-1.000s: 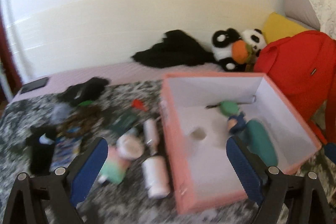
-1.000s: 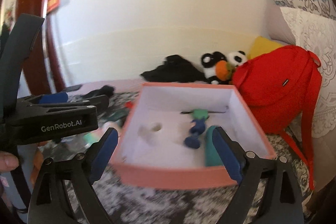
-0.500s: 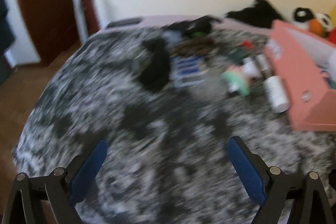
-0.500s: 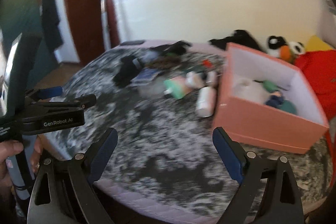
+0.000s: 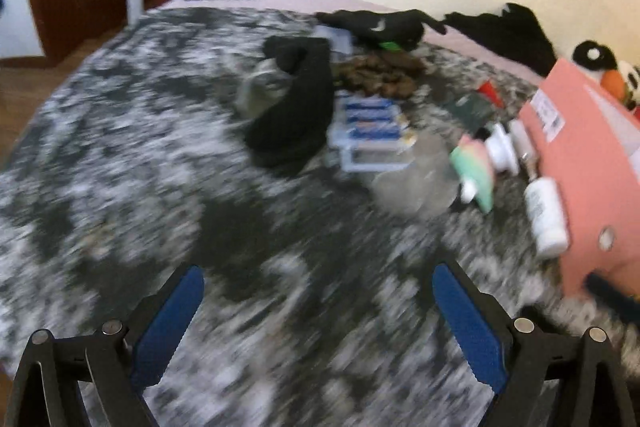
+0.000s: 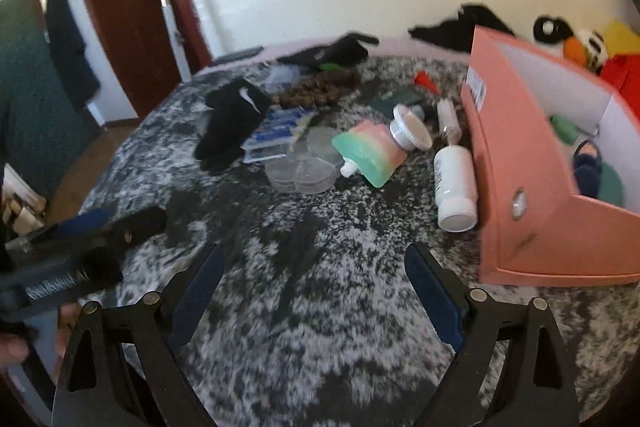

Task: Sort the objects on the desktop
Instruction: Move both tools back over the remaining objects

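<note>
Across the lower half of both frames spreads a bed [image 6: 320,327] covered in a black-and-white speckled blanket. At the bottom of the right wrist view the right claw [image 6: 314,267] stands wide, its blue-padded fingers far apart with nothing between them. The left claw [image 5: 318,285] at the bottom of its own view is just as wide and holds nothing; it also shows at the lower left edge of the right wrist view, blurred.

At the right edge of the right wrist view sits a pink box [image 6: 520,187] with white inner walls, and a green thing and a dark blue thing lie inside it. Touching or just beside the box's left wall lies a white bottle [image 6: 454,183] on its side. Left of the bottle, near frame centre, lies a pouch [image 6: 368,151] striped pink and green with a white spout, and a silver-capped jar [image 6: 410,129] lies against its upper right side. Clear round dishes [image 6: 302,163] rest left of the pouch. Further left, a black glove [image 6: 230,127] overlaps a pack with blue labels [image 6: 280,131]. Brown beads [image 6: 320,89] lie above these, at upper centre. The left wrist view is blurred, but shows the same cluster at upper right.
</note>
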`<state>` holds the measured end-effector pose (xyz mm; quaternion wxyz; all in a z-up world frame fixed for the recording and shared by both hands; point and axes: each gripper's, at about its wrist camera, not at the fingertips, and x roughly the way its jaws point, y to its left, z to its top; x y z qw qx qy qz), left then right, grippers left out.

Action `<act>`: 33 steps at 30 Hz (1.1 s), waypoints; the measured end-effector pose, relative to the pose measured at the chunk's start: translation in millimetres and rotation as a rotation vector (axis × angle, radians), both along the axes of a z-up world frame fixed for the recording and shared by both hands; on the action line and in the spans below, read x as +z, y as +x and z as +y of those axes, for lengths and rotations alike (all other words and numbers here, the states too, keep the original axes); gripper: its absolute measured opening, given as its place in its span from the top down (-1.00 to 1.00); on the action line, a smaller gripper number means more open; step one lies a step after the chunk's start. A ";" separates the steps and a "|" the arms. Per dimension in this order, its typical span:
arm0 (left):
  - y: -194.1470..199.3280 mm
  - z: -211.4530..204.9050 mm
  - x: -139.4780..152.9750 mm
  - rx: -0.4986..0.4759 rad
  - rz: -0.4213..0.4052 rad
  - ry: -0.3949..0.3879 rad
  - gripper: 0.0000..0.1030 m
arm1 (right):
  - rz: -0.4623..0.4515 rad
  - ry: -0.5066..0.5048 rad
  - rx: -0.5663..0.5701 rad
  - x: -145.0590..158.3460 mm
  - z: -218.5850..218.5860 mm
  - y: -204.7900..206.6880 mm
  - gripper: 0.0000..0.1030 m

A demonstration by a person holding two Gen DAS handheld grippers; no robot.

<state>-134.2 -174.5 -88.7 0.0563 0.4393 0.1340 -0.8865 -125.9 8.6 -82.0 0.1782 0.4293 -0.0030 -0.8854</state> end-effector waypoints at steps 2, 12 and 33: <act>-25.4 5.2 -4.6 -0.010 -0.017 0.040 -0.87 | -0.026 0.005 -0.006 -11.0 -1.7 -15.3 -0.82; -131.0 8.7 -57.2 0.030 -0.149 0.169 -0.87 | -0.104 -0.020 -0.010 -47.8 0.3 -69.8 -0.82; -170.0 -30.8 -75.3 -0.026 -0.090 0.090 -0.48 | -0.059 0.039 0.102 -90.1 -51.7 -100.6 -1.00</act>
